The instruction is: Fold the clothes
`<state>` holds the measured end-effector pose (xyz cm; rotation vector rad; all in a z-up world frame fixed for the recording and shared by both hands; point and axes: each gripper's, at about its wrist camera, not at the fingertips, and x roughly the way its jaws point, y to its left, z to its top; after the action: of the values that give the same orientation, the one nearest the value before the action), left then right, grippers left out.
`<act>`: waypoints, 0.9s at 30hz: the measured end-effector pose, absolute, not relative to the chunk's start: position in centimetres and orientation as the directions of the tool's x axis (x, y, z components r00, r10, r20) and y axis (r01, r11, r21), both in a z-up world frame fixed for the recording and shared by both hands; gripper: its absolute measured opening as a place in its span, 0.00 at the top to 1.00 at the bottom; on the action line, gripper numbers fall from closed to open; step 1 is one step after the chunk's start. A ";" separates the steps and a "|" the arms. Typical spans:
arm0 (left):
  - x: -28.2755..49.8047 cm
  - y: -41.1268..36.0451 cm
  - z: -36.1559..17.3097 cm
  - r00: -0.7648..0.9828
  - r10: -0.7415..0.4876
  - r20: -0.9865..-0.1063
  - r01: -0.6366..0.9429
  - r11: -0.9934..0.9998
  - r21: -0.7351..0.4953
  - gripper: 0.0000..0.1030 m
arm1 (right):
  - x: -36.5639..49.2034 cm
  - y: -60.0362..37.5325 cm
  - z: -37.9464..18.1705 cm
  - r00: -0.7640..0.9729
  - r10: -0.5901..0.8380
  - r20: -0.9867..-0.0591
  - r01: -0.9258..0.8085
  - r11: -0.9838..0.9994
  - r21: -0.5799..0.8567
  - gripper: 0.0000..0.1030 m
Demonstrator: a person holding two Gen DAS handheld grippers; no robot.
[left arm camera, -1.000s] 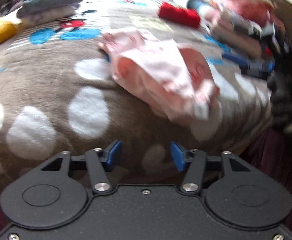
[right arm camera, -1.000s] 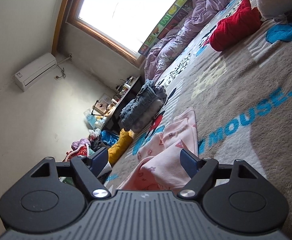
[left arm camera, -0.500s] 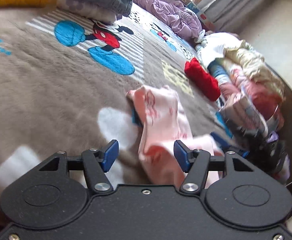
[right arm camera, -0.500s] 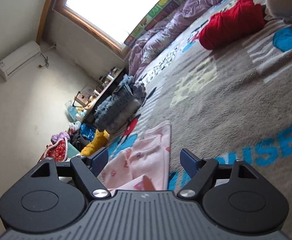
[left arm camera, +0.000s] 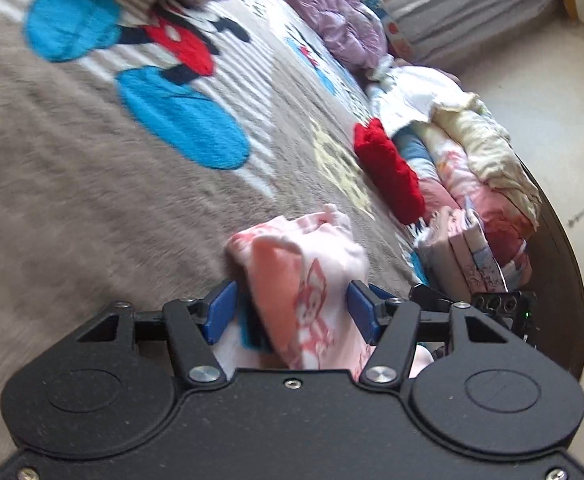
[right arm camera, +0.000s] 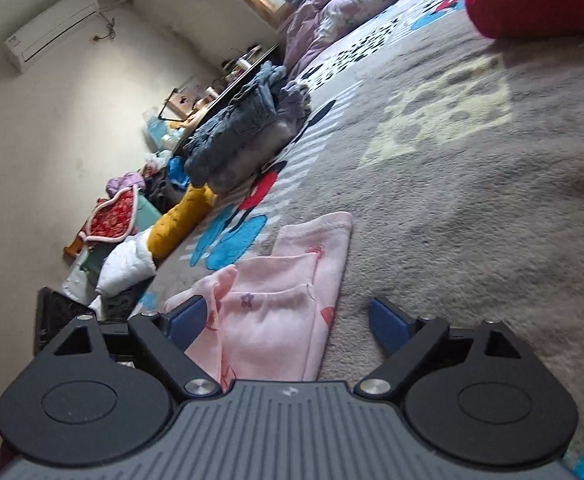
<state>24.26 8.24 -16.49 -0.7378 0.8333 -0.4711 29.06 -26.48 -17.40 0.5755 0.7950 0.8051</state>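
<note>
- Left wrist view, nearest: left gripper point(left arm camera: 290, 310) spread wide, one blue pad point(left arm camera: 220, 312) on each side of the pink garment point(left arm camera: 303, 276); pads beside the cloth, not pinching it, as far as can be seen.
- Bunched into a thick, partly folded bundle there, rising between the jaws and running away from the camera along the finger line; one garment, seen in both views.
- Right wrist view, nearest: right gripper point(right arm camera: 288, 320) also spread wide, holding nothing; pink garment point(right arm camera: 288, 296) lying flat in layers on the grey cartoon blanket point(right arm camera: 471, 216), filling the left half of the gap, touching or nearly touching the left pad point(right arm camera: 186, 320), well clear of the right one.
- Long axis here running forward from the jaws to a squared far edge.
- Both grippers right at the garment from different ends; neither clearly nearer.
- Judgement: fits either a fold about to be gripped or one just let go.
- Farther, left view: one red garment point(left arm camera: 387, 172), beside one stack of folded laundry point(left arm camera: 475, 200) at the blanket's edge.
- Farther, right view: one grey-blue folded pile point(right arm camera: 248, 136), one mustard piece point(right arm camera: 180, 220); floor clutter beyond, too jumbled to count.
</note>
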 end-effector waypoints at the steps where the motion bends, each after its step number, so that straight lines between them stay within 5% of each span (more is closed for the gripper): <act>1: 24.6 8.0 -16.4 0.590 -0.643 -0.488 0.109 0.663 -0.741 0.48 | 29.2 -26.3 -17.3 0.431 0.811 -0.395 -0.414 0.567 0.712 0.15; 2: 24.9 7.8 -16.4 0.585 -0.649 -0.486 0.124 0.664 -0.737 0.57 | 29.3 -26.2 -17.3 0.420 0.817 -0.394 -0.422 0.561 0.712 0.15; 4: 25.6 7.3 -16.4 0.575 -0.655 -0.490 0.151 0.673 -0.724 0.69 | 29.3 -25.6 -17.1 0.395 0.824 -0.406 -0.447 0.558 0.699 0.34; 6: 26.1 6.8 -16.3 0.571 -0.658 -0.491 0.175 0.682 -0.710 0.72 | 29.3 -24.9 -17.1 0.382 0.817 -0.431 -0.463 0.573 0.676 0.42; 10: 26.7 5.9 -15.7 0.571 -0.656 -0.493 0.248 0.711 -0.658 0.87 | 29.4 -24.5 -16.9 0.399 0.798 -0.451 -0.471 0.600 0.646 0.73; 13: 27.3 5.4 -15.4 0.571 -0.653 -0.498 0.288 0.727 -0.623 0.91 | 29.5 -24.5 -16.6 0.417 0.789 -0.451 -0.467 0.612 0.638 0.83; 27: 32.6 3.5 -12.1 0.629 -0.651 -0.425 0.459 0.752 -0.473 0.94 | 31.2 -25.6 -13.5 0.580 0.737 -0.347 -0.480 0.653 0.586 0.88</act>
<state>32.60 3.48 -12.12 -0.3367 0.6155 -0.6501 31.24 -25.56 -13.49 0.4624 0.6121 0.7411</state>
